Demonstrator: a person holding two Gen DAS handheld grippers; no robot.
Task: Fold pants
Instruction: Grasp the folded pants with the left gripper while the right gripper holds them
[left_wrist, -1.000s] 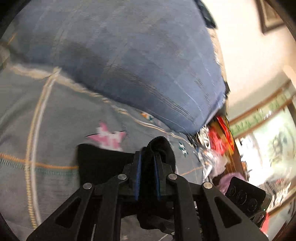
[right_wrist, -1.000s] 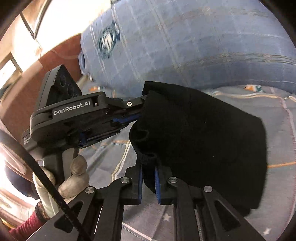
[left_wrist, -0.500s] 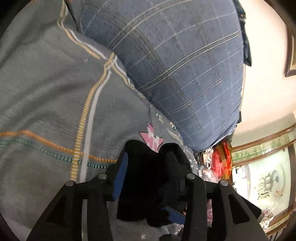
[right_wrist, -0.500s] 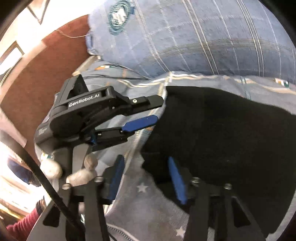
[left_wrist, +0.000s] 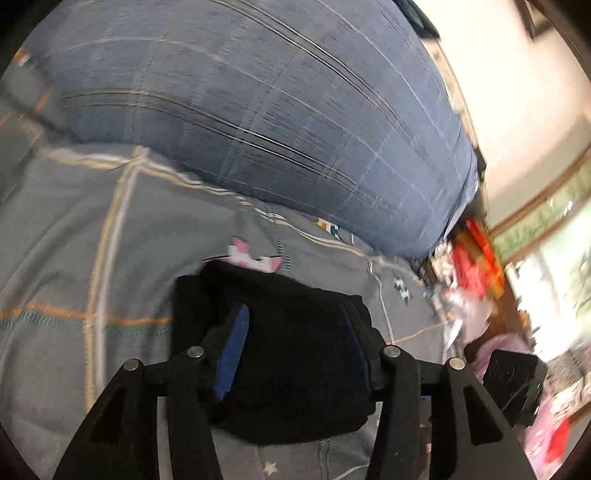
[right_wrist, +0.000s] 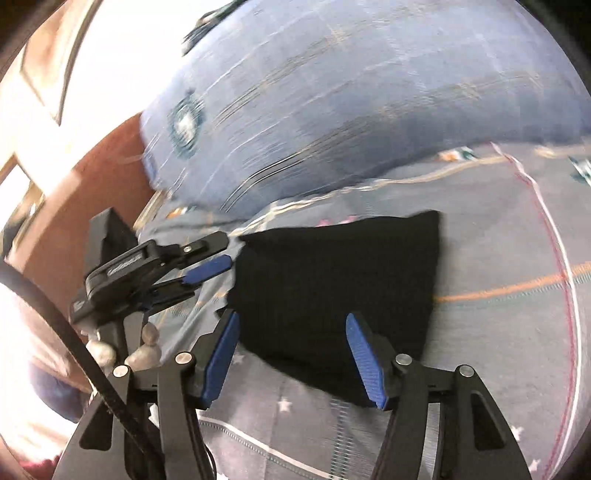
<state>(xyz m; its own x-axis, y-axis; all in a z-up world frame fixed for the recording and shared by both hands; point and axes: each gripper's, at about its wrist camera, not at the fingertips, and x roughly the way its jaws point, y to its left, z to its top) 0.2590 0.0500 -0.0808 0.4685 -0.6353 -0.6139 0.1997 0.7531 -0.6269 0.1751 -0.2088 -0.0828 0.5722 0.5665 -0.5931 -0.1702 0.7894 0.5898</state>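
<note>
The black pants (left_wrist: 295, 347) lie folded into a compact rectangle on the grey patterned bedsheet (left_wrist: 92, 258); they also show in the right wrist view (right_wrist: 332, 288). My left gripper (left_wrist: 295, 350) is open, its blue-padded fingers apart above the pants and holding nothing. It also shows in the right wrist view (right_wrist: 221, 254) at the pants' left edge, open. My right gripper (right_wrist: 291, 350) is open and empty over the near edge of the pants.
A large blue plaid pillow (left_wrist: 277, 110) lies just behind the pants, also seen in the right wrist view (right_wrist: 351, 110). Red and white clutter (left_wrist: 476, 266) sits past the bed's right edge. A brown headboard (right_wrist: 74, 206) is at the left.
Both grippers opened and let go of the pants, which now lie flat and folded on the sheet. Both grippers have drawn back a little.
</note>
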